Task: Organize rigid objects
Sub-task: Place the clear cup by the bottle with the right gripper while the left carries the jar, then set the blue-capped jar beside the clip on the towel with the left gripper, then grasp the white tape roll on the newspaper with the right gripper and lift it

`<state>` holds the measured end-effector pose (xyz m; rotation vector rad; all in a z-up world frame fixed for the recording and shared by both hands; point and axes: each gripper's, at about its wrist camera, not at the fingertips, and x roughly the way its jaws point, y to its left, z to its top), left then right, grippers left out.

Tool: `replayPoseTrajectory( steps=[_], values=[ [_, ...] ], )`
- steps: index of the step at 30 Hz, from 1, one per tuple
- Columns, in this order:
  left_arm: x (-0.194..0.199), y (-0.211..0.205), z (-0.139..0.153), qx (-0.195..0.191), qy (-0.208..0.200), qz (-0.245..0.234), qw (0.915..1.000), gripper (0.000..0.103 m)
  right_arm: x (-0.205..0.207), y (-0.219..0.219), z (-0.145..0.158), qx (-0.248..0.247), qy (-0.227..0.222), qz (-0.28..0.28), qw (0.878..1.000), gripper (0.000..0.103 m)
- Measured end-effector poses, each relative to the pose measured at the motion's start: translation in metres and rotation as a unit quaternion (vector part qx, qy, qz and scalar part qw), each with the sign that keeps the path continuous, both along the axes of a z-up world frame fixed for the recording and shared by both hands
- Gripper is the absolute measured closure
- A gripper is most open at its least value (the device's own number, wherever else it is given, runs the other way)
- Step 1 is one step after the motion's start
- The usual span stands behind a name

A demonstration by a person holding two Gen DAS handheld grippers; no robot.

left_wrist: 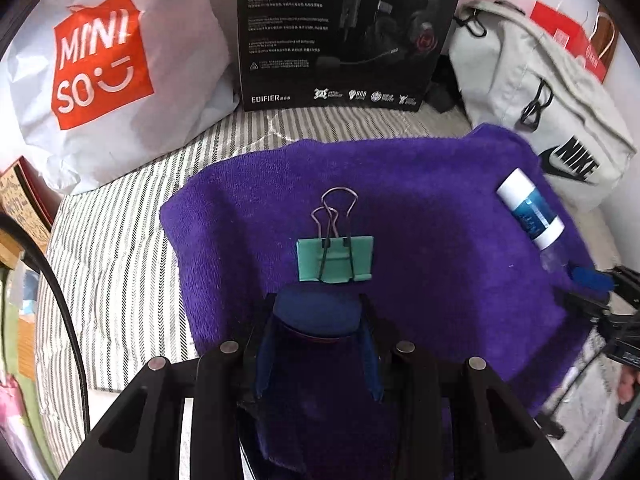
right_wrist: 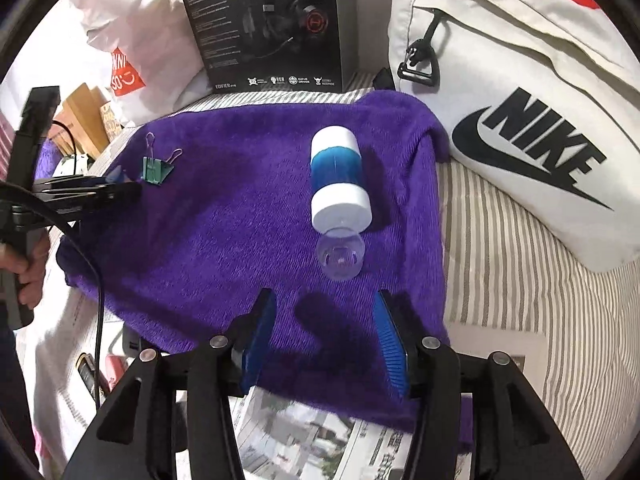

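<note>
Left tongs [left_wrist: 318, 312] apparently grip dark object; purple towel [left_wrist: 420, 220] over striped sheet [left_wrist: 120, 260].

A bed covered in a grey-and-white striped sheet [left_wrist: 120, 264] is seen, over which a purple towel [left_wrist: 420, 216] is spread. A white Miniso bag [left_wrist: 120, 72], a black Edifier box [left_wrist: 348, 32] and a pale Nike bag [right_wrist: 520, 112] are set along its far edge. Newspaper [right_wrist: 320, 448] is laid at the near edge, under the towel.
</note>
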<state>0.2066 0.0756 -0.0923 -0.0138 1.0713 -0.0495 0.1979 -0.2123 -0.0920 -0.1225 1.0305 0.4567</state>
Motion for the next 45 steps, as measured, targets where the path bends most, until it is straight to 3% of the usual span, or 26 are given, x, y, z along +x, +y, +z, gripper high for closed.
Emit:
replayPoseTrajectory(
  steps=[11,14,18,24,37,45],
  values=[
    [-0.001,-0.008,-0.003,0.026,-0.002,-0.008,0.9996,0.068,-0.011,0.000,0.007,0.006,-0.004,-0.001,1.000,0.052],
    [-0.004,-0.010,-0.002,0.030,0.004,-0.009,0.9995,0.063,-0.016,-0.004,0.011,0.010,-0.007,-0.003,1.000,0.052],
    [-0.010,-0.019,-0.003,0.035,0.015,-0.016,0.9991,0.050,-0.024,-0.007,0.016,0.011,-0.009,-0.005,1.000,0.051],
    [-0.026,-0.023,-0.002,0.032,0.031,-0.003,0.9990,0.049,-0.041,-0.009,0.025,0.018,-0.012,-0.002,1.000,0.051],
    [-0.104,-0.020,0.040,0.018,-0.006,0.018,0.9997,0.049,-0.093,0.020,0.026,0.030,-0.017,0.051,0.998,0.051],
    [-0.138,-0.001,0.032,-0.006,-0.011,0.048,0.9988,0.049,-0.085,0.040,0.005,0.014,-0.026,0.058,0.998,0.054]
  ],
)
